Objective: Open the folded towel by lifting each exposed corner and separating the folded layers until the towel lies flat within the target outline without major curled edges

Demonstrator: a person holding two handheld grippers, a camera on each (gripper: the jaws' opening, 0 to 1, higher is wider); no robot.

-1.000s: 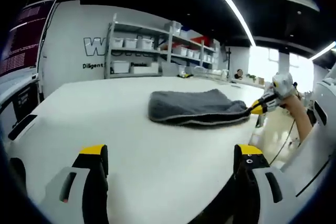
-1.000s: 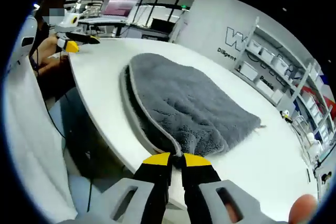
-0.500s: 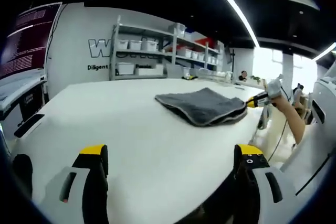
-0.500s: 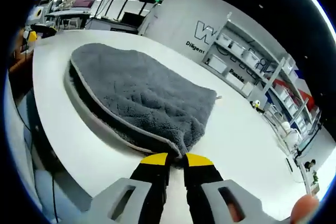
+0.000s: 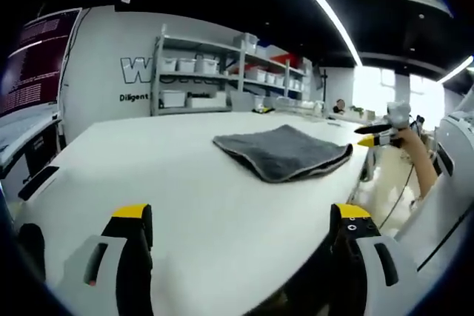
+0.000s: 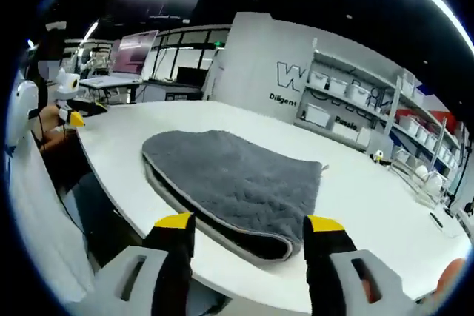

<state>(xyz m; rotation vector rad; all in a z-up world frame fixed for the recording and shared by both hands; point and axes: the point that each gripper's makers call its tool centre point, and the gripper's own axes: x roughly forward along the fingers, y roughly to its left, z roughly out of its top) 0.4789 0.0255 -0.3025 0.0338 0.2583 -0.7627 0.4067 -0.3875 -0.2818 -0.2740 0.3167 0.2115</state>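
Note:
The grey folded towel (image 5: 283,152) lies on the white table (image 5: 148,175), near its right-hand edge in the left gripper view. My left gripper (image 5: 241,216) stands open well short of the towel, with nothing between its jaws. In the right gripper view the towel (image 6: 237,183) lies just beyond my right gripper (image 6: 249,224). That gripper is open, and the towel's stacked, pale-trimmed edge faces it across a small gap. The right gripper (image 5: 378,134) also shows in a hand past the table edge, apart from the towel. The left gripper (image 6: 72,116) shows far left.
Shelves with white bins (image 5: 196,72) stand against the lettered back wall. A dark screen (image 5: 29,64) hangs at the left. The person's arm (image 5: 418,168) reaches along the table's right edge. Desks with monitors (image 6: 137,53) stand beyond the table (image 6: 378,205).
My right gripper has let go of the towel's corner, opened and drawn back from it. The towel has settled flatter on the table. The left gripper has stayed open.

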